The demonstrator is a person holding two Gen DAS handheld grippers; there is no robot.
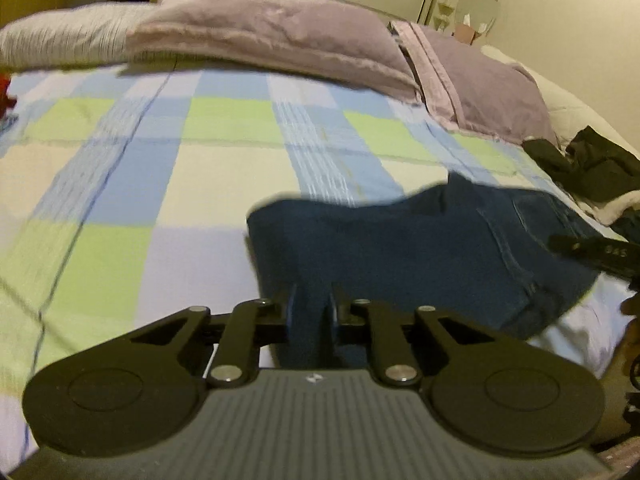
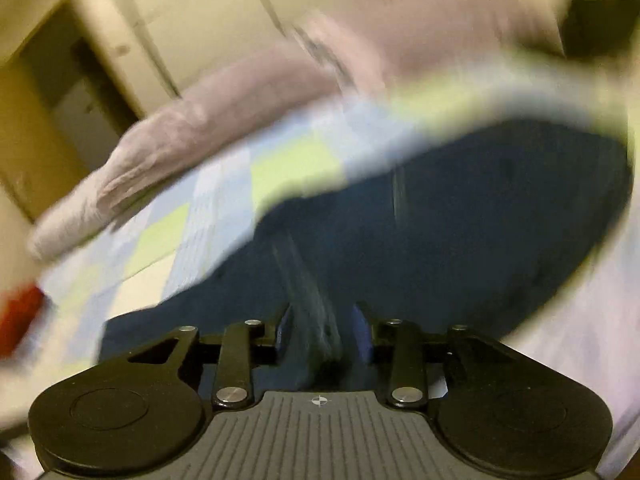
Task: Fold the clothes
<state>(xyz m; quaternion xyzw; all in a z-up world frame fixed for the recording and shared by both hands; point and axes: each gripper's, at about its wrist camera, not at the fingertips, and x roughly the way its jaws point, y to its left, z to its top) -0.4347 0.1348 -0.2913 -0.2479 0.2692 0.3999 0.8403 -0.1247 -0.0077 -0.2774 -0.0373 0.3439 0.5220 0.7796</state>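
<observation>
Dark blue jeans [image 1: 400, 248] lie partly folded on the checked bedspread [image 1: 160, 152]. My left gripper [image 1: 312, 310] sits at their near edge, shut on a raised fold of denim pinched between its blue pads. In the blurred, tilted right wrist view the jeans [image 2: 440, 220] fill the middle. My right gripper [image 2: 324, 332] stands open, with a ridge of denim loose between its fingers, nearer the left one. A black finger [image 1: 592, 250] of the right gripper shows at the right edge of the left wrist view, over the jeans' far side.
Purple pillows [image 1: 280, 40] and a grey striped one [image 1: 60, 40] lie along the head of the bed. A heap of dark clothes [image 1: 592, 164] lies at the right side. Something red [image 2: 20, 316] sits at the bed's left edge. Wardrobe doors stand behind.
</observation>
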